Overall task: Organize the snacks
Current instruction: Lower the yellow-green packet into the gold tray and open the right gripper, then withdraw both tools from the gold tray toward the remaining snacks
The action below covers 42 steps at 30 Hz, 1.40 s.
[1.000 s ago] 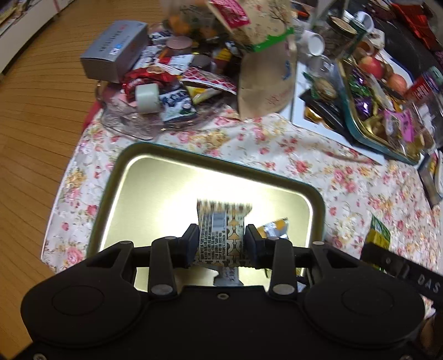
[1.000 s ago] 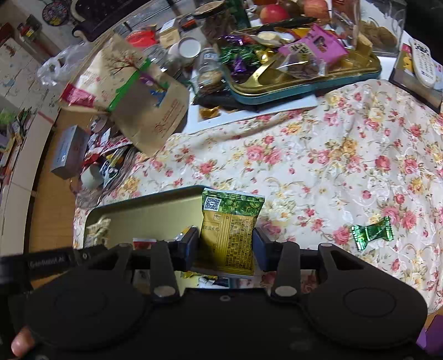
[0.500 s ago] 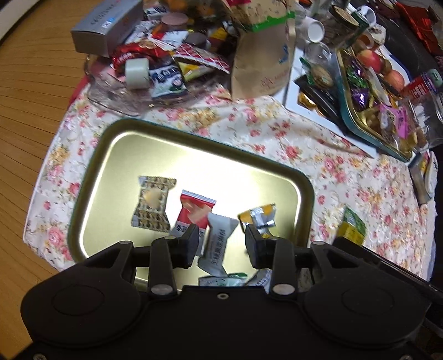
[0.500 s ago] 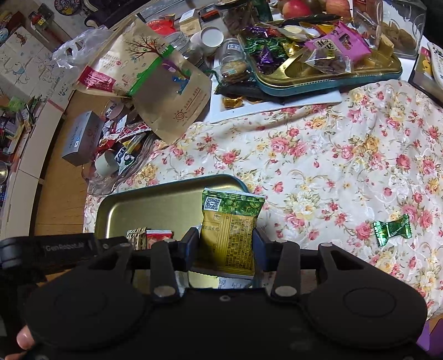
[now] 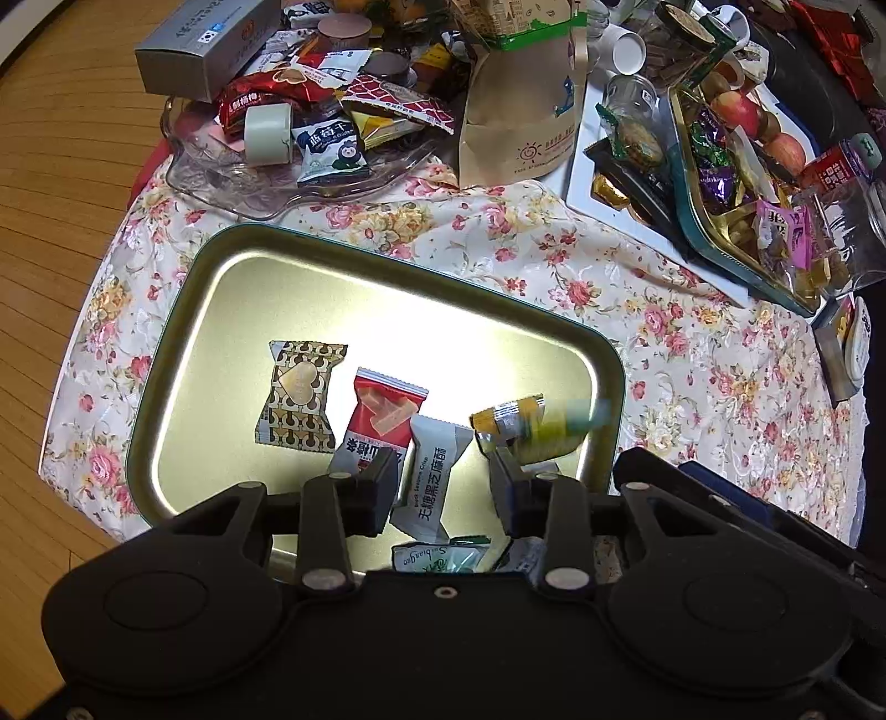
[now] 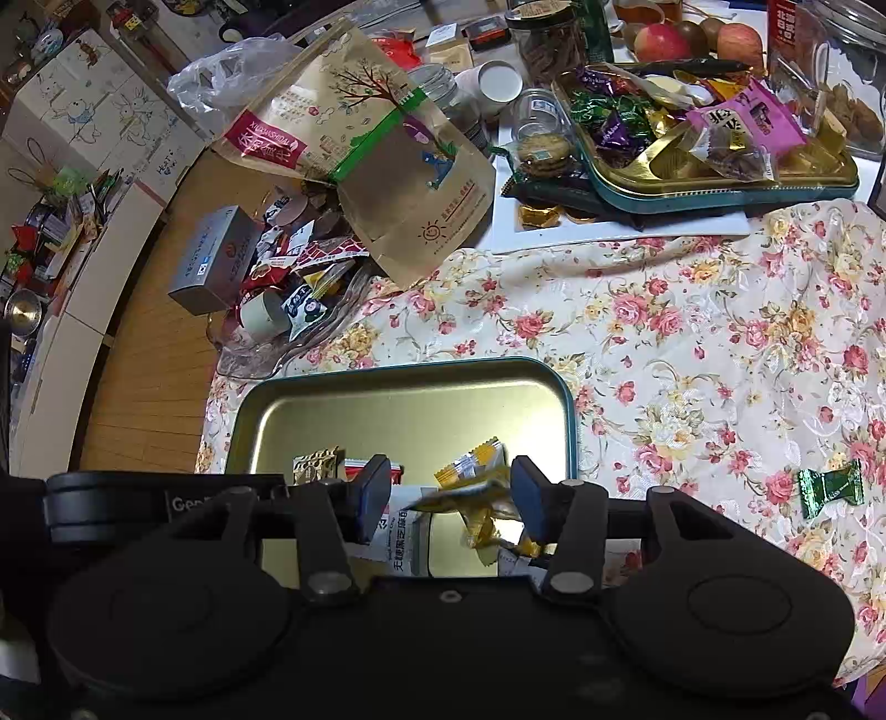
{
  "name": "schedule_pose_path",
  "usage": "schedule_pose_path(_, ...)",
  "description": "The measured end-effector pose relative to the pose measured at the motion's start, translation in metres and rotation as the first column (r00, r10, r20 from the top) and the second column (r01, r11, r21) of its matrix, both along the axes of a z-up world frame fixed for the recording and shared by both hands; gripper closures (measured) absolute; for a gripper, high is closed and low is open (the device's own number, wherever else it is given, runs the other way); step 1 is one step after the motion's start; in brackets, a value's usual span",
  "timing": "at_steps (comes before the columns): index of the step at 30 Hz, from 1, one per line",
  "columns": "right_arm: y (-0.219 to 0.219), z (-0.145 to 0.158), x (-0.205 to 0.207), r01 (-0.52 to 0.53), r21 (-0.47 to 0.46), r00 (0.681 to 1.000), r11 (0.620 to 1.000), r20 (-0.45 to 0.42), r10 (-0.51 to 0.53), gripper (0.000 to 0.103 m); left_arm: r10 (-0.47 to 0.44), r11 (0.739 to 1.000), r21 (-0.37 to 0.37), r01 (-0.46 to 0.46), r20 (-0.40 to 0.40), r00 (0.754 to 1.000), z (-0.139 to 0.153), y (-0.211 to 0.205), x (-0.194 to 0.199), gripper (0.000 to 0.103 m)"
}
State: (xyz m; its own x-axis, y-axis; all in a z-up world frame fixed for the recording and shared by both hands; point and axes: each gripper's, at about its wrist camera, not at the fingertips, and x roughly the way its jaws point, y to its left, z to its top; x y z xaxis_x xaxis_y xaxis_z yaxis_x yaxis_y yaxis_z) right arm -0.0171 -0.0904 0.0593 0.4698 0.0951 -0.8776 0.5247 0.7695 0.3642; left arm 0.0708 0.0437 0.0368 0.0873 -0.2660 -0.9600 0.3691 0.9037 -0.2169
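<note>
A gold tray (image 5: 221, 266) (image 6: 387, 363) with a teal rim lies on the floral cloth. In it are a brown patterned snack (image 5: 302, 393), a red snack (image 5: 382, 410), a grey-white snack (image 5: 434, 476) and an orange-silver snack (image 5: 506, 415). My left gripper (image 5: 446, 487) hovers open over the tray's near end, with nothing between its fingers. My right gripper (image 6: 451, 493) is over the tray's right part and its jaws are opening. The yellow-green packet (image 6: 470, 501) (image 5: 554, 435) is blurred and dropping free of the pads.
A green candy (image 6: 830, 487) lies alone on the cloth at right. Behind the tray stand a glass dish of snacks (image 5: 232, 183), a grey box (image 5: 205, 44) and a kraft bag (image 5: 520, 111). A second tray of candies (image 6: 692, 183) sits far right. The table edge and wooden floor are left.
My left gripper let the brown patterned snack drop into the tray and lifted off. My right gripper carried the yellow-green packet over the tray and let it go.
</note>
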Motion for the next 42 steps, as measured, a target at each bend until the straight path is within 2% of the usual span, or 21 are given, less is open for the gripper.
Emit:
schedule_pose_path(8, -0.009, -0.011, -0.001, 0.040, 0.017, 0.996, 0.999, -0.081, -0.038, 0.049, -0.032, 1.000, 0.001, 0.032, 0.000, 1.000, 0.001, -0.008, -0.006, 0.058)
schedule_pose_path(22, -0.022, -0.015, -0.011, 0.061, -0.019, 0.990, 0.998, -0.123, -0.063, 0.046, -0.084, 0.996, 0.006, 0.084, -0.001, 0.996, 0.003, -0.027, -0.019, 0.058)
schedule_pose_path(34, -0.046, -0.012, -0.037, 0.078, -0.096, 0.993, 0.992, -0.082, -0.086, 0.032, -0.145, 0.989, -0.012, 0.145, 0.005, 0.989, 0.013, -0.055, -0.039, 0.058)
schedule_pose_path(42, -0.067, -0.014, -0.063, 0.113, -0.090, 0.991, 0.990, -0.063, -0.119, 0.009, -0.189, 0.982, -0.022, 0.189, 0.007, 0.982, 0.018, -0.076, -0.054, 0.058)
